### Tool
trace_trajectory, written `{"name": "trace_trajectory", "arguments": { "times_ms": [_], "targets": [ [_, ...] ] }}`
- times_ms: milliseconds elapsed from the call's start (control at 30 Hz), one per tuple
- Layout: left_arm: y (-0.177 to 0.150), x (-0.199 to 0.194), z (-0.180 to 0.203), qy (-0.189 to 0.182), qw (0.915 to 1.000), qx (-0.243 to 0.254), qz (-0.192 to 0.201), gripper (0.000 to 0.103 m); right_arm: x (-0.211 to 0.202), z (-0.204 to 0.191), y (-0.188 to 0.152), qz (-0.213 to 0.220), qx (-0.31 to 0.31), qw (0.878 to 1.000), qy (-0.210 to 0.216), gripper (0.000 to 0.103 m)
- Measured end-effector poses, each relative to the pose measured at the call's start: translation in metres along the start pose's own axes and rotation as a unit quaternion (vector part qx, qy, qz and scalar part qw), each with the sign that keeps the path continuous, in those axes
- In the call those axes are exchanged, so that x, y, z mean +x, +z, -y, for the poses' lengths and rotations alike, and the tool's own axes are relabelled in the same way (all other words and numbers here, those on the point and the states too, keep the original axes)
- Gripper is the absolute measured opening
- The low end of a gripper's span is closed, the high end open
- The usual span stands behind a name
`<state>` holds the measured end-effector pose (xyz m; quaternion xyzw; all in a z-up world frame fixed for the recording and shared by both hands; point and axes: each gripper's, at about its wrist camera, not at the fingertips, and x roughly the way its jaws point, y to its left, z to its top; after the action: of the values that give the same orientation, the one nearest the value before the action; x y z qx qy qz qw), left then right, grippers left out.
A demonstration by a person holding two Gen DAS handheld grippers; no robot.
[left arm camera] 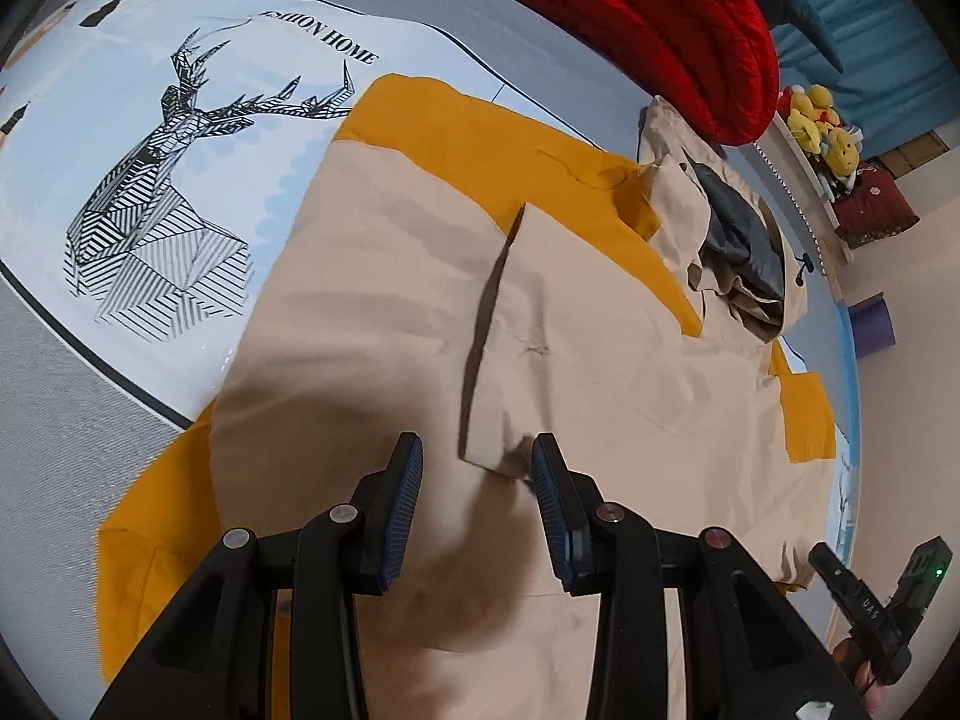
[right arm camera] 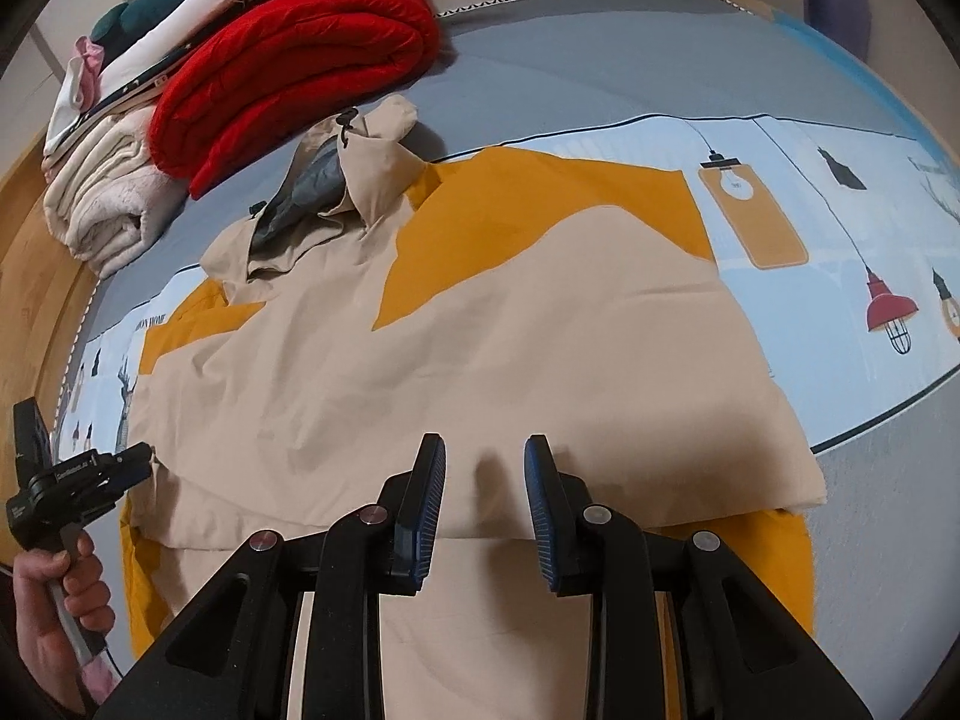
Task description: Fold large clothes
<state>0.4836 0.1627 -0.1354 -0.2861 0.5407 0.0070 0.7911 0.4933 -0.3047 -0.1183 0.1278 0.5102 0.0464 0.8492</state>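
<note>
Left tool [left arm camera: 477, 468]: jaws apart, empty, poised over the near hem beside a flap corner. Right tool [right arm camera: 485, 474]: jaws apart, empty, above a folded beige edge. The jacket [right arm camera: 456, 324], beige with mustard panels, lies spread flat on the bed [right arm camera: 600, 90], hood [right arm camera: 336, 192] towards the far side. Judged light, limp, thin-shelled and probably slick; likely to slide and sag. Advise pinching doubled hem or seam edges, one tool per corner.
</note>
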Motion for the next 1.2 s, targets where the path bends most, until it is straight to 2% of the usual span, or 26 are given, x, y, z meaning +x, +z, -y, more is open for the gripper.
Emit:
{"name": "trace_trajectory", "arguments": {
  "times_ms": [267, 333, 400, 467, 500, 600, 767, 900, 1000, 1133, 1200],
  "targets": [
    [0.001, 0.004, 0.001, 0.011, 0.9999, 0.001, 0.008, 0.034, 0.009, 0.011, -0.001, -0.014, 0.023, 1.0, -0.007, 0.029],
    [0.0, 0.003, 0.001, 0.007, 0.9999, 0.003, 0.012, 0.03, 0.01, 0.011, -0.001, -0.014, 0.02, 1.0, -0.008, 0.029],
    [0.0, 0.002, 0.004, 0.004, 0.9998, 0.011, 0.016, 0.018, 0.01, 0.012, -0.002, -0.013, 0.021, 1.0, -0.009, 0.029],
    [0.0, -0.001, 0.005, 0.0, 0.9997, 0.015, 0.021, 0.014, 0.01, 0.013, -0.002, -0.013, 0.022, 1.0, -0.01, 0.029],
    [0.0, -0.001, 0.006, 0.0, 0.9996, 0.017, 0.021, 0.007, 0.01, 0.013, -0.001, -0.012, 0.023, 1.0, -0.011, 0.029],
    [0.0, -0.004, 0.01, -0.003, 0.9992, 0.031, 0.023, 0.002, 0.008, 0.015, 0.0, -0.009, 0.023, 1.0, -0.013, 0.029],
    [-0.003, -0.039, 0.02, 0.007, 0.9977, 0.039, 0.056, 0.001, 0.006, 0.018, 0.003, -0.002, 0.031, 0.999, -0.02, 0.029],
    [-0.017, -0.079, 0.018, 0.063, 0.9916, 0.038, 0.106, 0.001, 0.006, 0.02, 0.004, -0.004, 0.04, 0.999, -0.018, 0.029],
    [-0.022, -0.085, 0.002, 0.084, 0.9921, 0.001, 0.094, 0.001, 0.015, 0.024, 0.0, -0.023, 0.056, 0.998, -0.018, 0.029],
    [-0.018, -0.07, -0.016, 0.108, 0.9926, -0.012, 0.055, 0.002, 0.033, 0.039, -0.011, -0.071, 0.087, 0.993, -0.039, 0.029],
    [-0.016, -0.069, -0.027, 0.097, 0.9938, -0.022, 0.05, 0.011, 0.044, 0.051, -0.017, -0.099, 0.103, 0.988, -0.066, 0.029]
  ]
}}
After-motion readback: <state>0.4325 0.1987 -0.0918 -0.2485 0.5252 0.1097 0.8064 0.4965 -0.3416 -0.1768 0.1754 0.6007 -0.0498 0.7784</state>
